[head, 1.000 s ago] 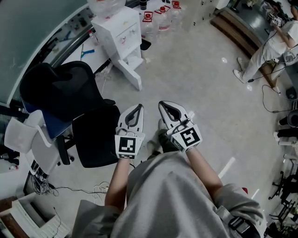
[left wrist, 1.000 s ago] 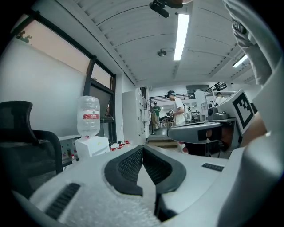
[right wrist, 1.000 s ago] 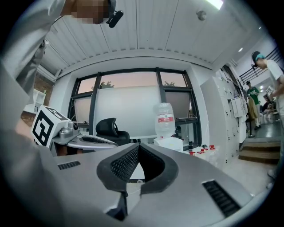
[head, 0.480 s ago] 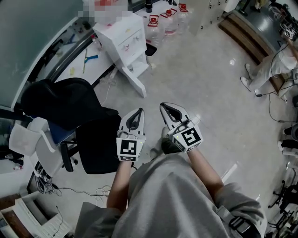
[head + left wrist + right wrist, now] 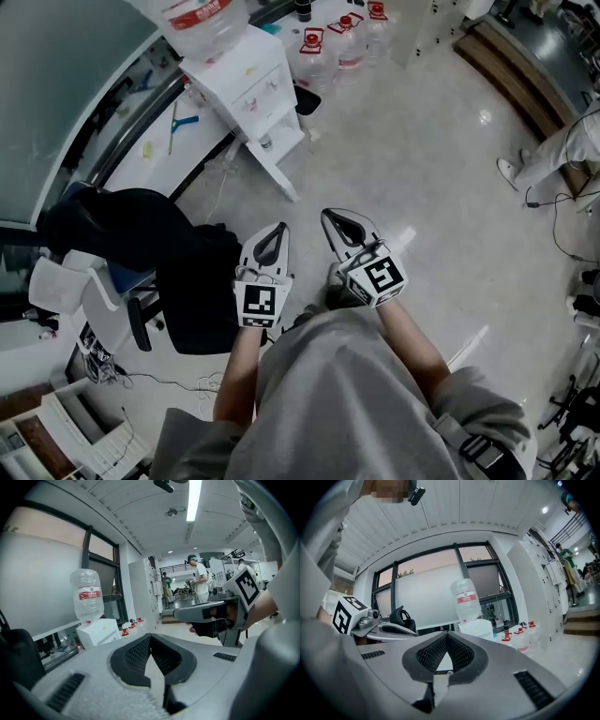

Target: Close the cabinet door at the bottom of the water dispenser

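Note:
The white water dispenser [image 5: 246, 89] stands at the top of the head view with a clear bottle [image 5: 200, 17] on top; its bottom cabinet door [image 5: 273, 170] swings open toward me. The dispenser also shows in the left gripper view [image 5: 98, 633] and in the right gripper view [image 5: 476, 628], still far off. My left gripper [image 5: 282, 226] and right gripper [image 5: 326, 215] are held side by side in front of my body, well short of the dispenser. Both are shut with nothing between the jaws.
A black office chair [image 5: 150, 253] with dark clothing stands at the left, close to my left gripper. Several water bottles [image 5: 337, 42] sit on the floor behind the dispenser. A desk [image 5: 159, 141] runs along the window. A person's leg [image 5: 553, 159] is at the far right.
Both grippers have moved forward toward the dispenser with me. The chair has slid down and left in the head view, and the dispenser sits closer.

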A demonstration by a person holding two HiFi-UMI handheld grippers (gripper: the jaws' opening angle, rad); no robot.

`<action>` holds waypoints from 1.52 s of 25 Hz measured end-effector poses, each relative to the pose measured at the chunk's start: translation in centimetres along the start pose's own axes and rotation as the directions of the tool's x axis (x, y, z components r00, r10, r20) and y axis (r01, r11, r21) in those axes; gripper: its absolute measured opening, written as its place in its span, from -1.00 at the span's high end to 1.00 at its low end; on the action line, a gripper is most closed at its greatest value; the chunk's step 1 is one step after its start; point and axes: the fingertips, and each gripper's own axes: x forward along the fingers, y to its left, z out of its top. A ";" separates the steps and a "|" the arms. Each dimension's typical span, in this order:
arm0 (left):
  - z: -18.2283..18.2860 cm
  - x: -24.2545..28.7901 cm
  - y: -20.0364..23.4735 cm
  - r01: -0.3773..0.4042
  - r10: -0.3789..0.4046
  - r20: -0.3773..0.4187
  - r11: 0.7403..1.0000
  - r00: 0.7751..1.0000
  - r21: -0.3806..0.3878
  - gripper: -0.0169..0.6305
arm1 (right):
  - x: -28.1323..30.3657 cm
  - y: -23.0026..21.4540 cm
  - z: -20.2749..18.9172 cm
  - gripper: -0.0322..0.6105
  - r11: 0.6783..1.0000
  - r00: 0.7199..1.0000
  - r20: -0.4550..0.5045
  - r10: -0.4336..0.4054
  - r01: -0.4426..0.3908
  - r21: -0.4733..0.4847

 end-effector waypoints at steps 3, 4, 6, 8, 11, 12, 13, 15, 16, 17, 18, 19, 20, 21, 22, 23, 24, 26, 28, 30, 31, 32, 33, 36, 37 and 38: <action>-0.2 1.4 -0.3 0.002 -0.001 -0.037 1.000 0.999 0.015 0.91 | 0.0 -1.8 -0.3 0.87 1.000 1.000 -0.005 0.009 -0.009 0.026; -0.2 1.8 -0.3 0.001 0.000 -0.047 1.000 0.999 0.017 0.91 | 0.0 -2.4 -0.4 0.87 0.999 1.000 -0.006 0.011 -0.010 0.033; -0.4 2.6 -0.4 0.001 0.000 -0.068 1.000 0.998 0.021 0.91 | 0.1 -3.4 -0.6 0.87 0.999 1.000 -0.009 0.011 -0.010 0.046; -0.9 3.2 -0.5 0.004 -0.001 -0.090 1.000 0.996 0.029 0.91 | 0.2 -4.1 -0.9 0.87 0.998 1.000 -0.012 0.011 -0.010 0.060; -1.6 4.1 -0.2 0.010 -0.004 -0.119 0.999 0.993 0.044 0.91 | 0.5 -5.1 -1.5 0.87 0.997 1.000 -0.015 0.008 -0.007 0.077; -1.9 4.4 0.0 0.011 -0.004 -0.129 0.999 0.992 0.049 0.91 | 0.6 -5.4 -1.6 0.87 0.997 1.000 -0.016 0.005 -0.004 0.082; -2.2 4.7 0.3 0.012 -0.004 -0.139 0.998 0.990 0.054 0.91 | 0.8 -5.7 -1.8 0.87 0.996 1.000 -0.017 0.002 -0.001 0.087; -2.8 5.4 0.8 0.016 -0.006 -0.155 0.998 0.988 0.061 0.91 | 1.1 -6.4 -2.1 0.87 0.995 1.000 -0.019 -0.007 0.008 0.096; -3.1 5.8 1.0 0.019 -0.009 -0.159 0.998 0.987 0.059 0.91 | 1.3 -6.8 -2.4 0.87 0.995 1.000 -0.021 -0.012 0.014 0.100; -3.4 6.2 1.3 0.021 -0.012 -0.161 0.998 0.987 0.053 0.91 | 1.5 -7.2 -2.6 0.87 0.995 1.000 -0.023 -0.017 0.020 0.102; -3.6 6.6 1.5 0.022 -0.014 -0.162 0.999 0.987 0.044 0.91 | 1.8 -7.6 -2.9 0.87 0.994 0.999 -0.026 -0.021 0.024 0.103; -3.9 7.0 1.9 0.021 -0.015 -0.164 0.999 0.986 0.036 0.91 | 2.1 -7.9 -3.1 0.87 0.994 0.999 -0.029 -0.024 0.027 0.102; -4.2 7.5 2.3 0.022 -0.017 -0.167 0.999 0.986 0.031 0.91 | 2.5 -8.2 -3.2 0.87 0.994 0.999 -0.033 -0.026 0.029 0.103; -4.5 7.9 2.6 0.025 -0.020 -0.171 0.999 0.985 0.029 0.91 | 2.9 -8.5 -3.4 0.87 0.994 0.999 -0.037 -0.029 0.033 0.103; -4.7 8.4 3.0 0.030 -0.025 -0.174 0.999 0.984 0.027 0.91 | 3.4 -8.7 -3.5 0.87 0.994 0.999 -0.042 -0.033 0.037 0.104; -5.1 9.0 3.4 0.038 -0.033 -0.178 0.999 0.983 0.024 0.91 | 4.0 -9.0 -3.7 0.87 0.994 0.998 -0.050 -0.037 0.042 0.104; -5.6 9.5 3.8 0.047 -0.042 -0.184 0.999 0.982 0.021 0.91 | 4.6 -9.2 -3.9 0.87 0.993 0.997 -0.059 -0.042 0.048 0.104; -6.8 10.6 4.8 0.062 -0.058 -0.198 0.998 0.978 0.014 0.91 | 6.0 -9.5 -4.5 0.87 0.993 0.996 -0.079 -0.049 0.057 0.103; -8.2 11.8 6.0 0.073 -0.070 -0.214 0.997 0.974 0.005 0.91 | 7.6 -9.9 -5.2 0.87 0.993 0.993 -0.099 -0.056 0.066 0.103; -9.7 12.9 6.9 0.081 -0.081 -0.231 0.997 0.970 -0.012 0.91 | 9.0 -10.4 -6.3 0.87 0.990 0.990 -0.124 -0.072 0.086 0.107; -10.5 13.5 7.3 0.085 -0.088 -0.239 0.996 0.967 -0.021 0.91 | 9.7 -10.7 -6.8 0.87 0.989 0.987 -0.137 -0.082 0.098 0.110; -11.2 14.0 7.8 0.090 -0.095 -0.247 0.995 0.964 -0.032 0.91 | 10.4 -11.0 -7.3 0.87 0.988 0.985 -0.148 -0.092 0.109 0.111; -11.9 14.6 8.4 0.095 -0.103 -0.254 0.995 0.962 -0.043 0.91 | 11.2 -11.3 -7.7 0.87 0.986 0.982 -0.157 -0.102 0.120 0.113; -13.7 16.4 10.0 0.113 -0.130 -0.267 0.991 0.955 -0.076 0.91 | 13.8 -12.5 -9.1 0.87 0.982 0.974 -0.186 -0.130 0.152 0.113; -14.2 17.1 10.6 0.120 -0.139 -0.267 0.989 0.954 -0.087 0.91 | 14.7 -13.0 -9.5 0.87 0.980 0.971 -0.197 -0.138 0.162 0.112; -14.5 17.8 11.2 0.126 -0.148 -0.266 0.987 0.953 -0.098 0.91 | 15.6 -13.4 -9.9 0.87 0.979 0.967 -0.207 -0.146 0.171 0.110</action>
